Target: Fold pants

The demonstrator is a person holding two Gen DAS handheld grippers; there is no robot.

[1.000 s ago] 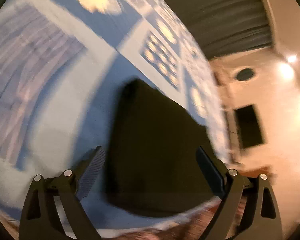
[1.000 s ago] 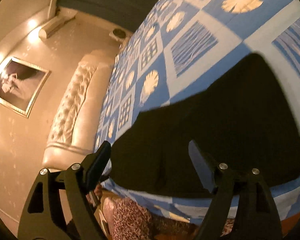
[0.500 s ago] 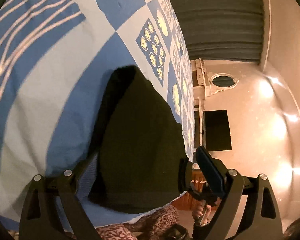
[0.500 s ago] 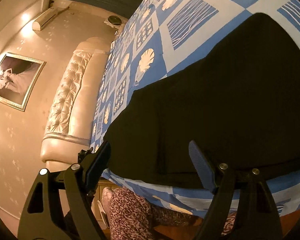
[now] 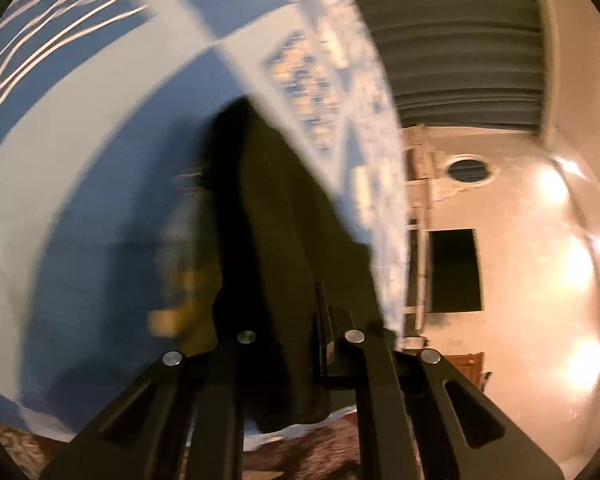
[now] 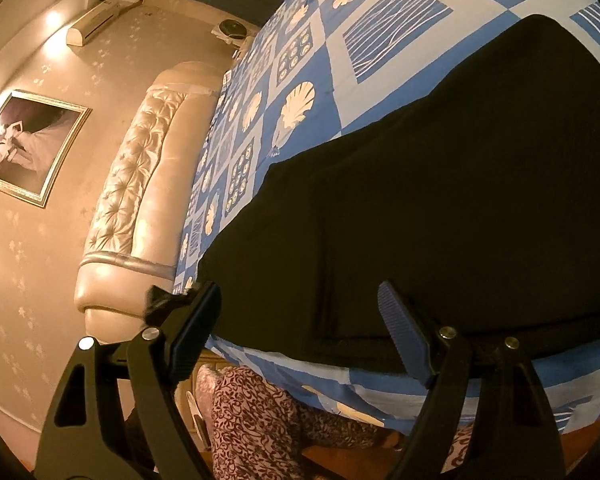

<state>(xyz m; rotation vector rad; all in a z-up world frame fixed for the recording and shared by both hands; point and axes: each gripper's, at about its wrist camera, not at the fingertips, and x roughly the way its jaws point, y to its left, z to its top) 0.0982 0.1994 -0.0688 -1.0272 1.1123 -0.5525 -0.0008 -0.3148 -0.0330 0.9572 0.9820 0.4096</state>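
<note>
Dark folded pants (image 6: 440, 200) lie on a blue and white patterned bedspread (image 6: 364, 40), near its front edge. My right gripper (image 6: 300, 320) is open, its fingers spread over the near hem of the pants, holding nothing. In the blurred left wrist view, my left gripper (image 5: 296, 320) is shut on the near edge of the pants (image 5: 292, 220), and the cloth bunches between the fingers. The bedspread (image 5: 100, 140) fills the left of that view.
A padded cream headboard (image 6: 140, 184) stands at the bed's left end, with a framed picture (image 6: 24, 144) on the wall. The person's patterned trousers (image 6: 268, 420) are below the bed edge. A dark wall screen (image 5: 456, 270) and curtains (image 5: 460, 40) show beyond the bed.
My left gripper has closed on the near edge of the pants, which now bunch up. My right gripper has moved closer to the pants and stays open.
</note>
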